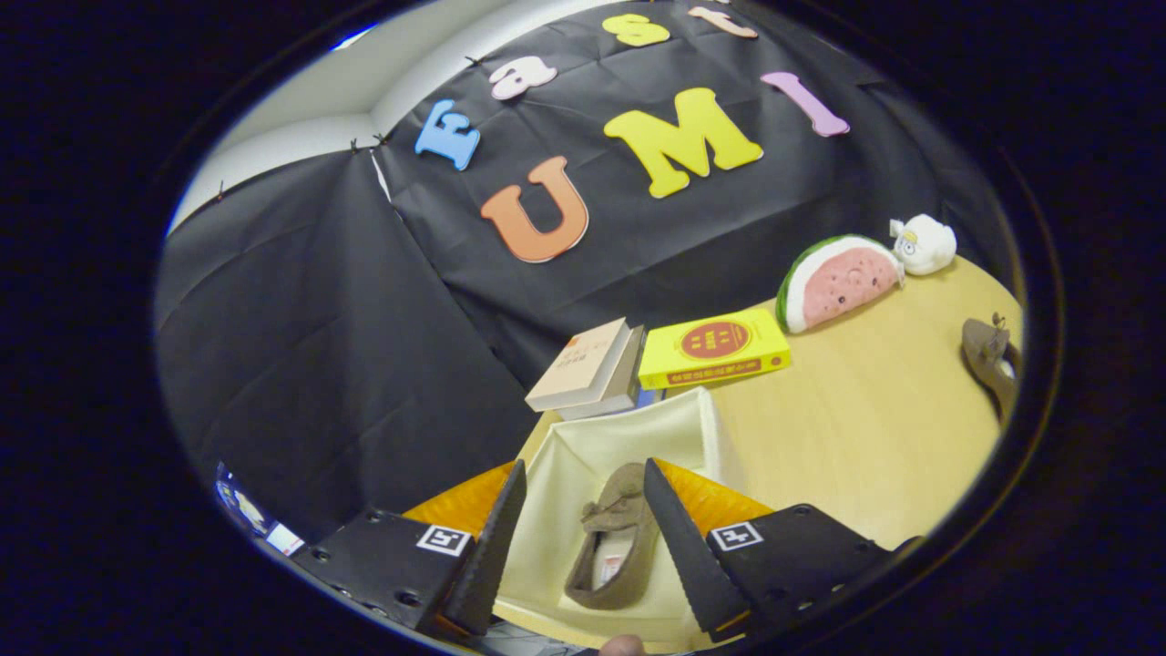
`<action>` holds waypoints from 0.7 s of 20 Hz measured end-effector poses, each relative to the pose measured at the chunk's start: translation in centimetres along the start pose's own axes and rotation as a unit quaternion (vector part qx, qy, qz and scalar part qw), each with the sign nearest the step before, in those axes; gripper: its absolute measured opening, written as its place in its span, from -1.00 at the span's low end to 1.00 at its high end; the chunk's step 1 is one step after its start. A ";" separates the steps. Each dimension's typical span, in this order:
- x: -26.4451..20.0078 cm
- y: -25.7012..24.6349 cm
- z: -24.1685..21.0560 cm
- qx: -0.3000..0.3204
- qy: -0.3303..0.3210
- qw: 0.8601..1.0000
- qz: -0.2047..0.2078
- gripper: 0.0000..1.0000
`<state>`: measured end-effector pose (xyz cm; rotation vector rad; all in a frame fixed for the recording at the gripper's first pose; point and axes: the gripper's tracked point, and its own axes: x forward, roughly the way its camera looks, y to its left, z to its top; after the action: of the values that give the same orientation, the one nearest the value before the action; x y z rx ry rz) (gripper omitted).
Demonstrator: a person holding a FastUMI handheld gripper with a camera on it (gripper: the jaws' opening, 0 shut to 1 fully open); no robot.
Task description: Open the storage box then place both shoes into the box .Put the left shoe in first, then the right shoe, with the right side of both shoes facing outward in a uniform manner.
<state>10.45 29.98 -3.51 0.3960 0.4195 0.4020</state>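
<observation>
Shoes are the subject: one brown loafer [616, 538] lies inside the open cream-lined storage box [583, 456], directly between the fingers of the tool [583, 497], and the second brown shoe [988, 360] sits on the table [865, 428] far off to the tool's right and beyond it. The tool's two fingers stand apart with the boxed shoe showing in the gap below; neither finger appears to press on it, so the tool holds nothing. Judging by this, the box is open and one shoe is in, which leaves the other shoe to be fetched and set beside it; which way the boxed shoe's sides face cannot be told for certain. The box's orange flaps [474, 497] splay out on both sides under the fingers, and its far wall rises just ahead of them. Beyond that wall lie a stack of books [592, 369] and a yellow book [713, 348], close to the box. Farther right are a watermelon-slice cushion [838, 282] and a small white plush toy [925, 244]. Between the box and the waiting shoe the table is bare wood, giving open room for a sweep to the right.
</observation>
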 end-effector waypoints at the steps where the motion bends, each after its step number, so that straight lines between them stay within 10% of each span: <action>1: -1.1 -1.2 0.9 -0.009 -0.007 1.000 -0.004 0.60; 14: -16.2 -26.7 9.2 -0.100 -0.005 0.987 -0.129 0.60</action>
<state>8.88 -2.50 -2.69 0.1459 0.4101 0.1860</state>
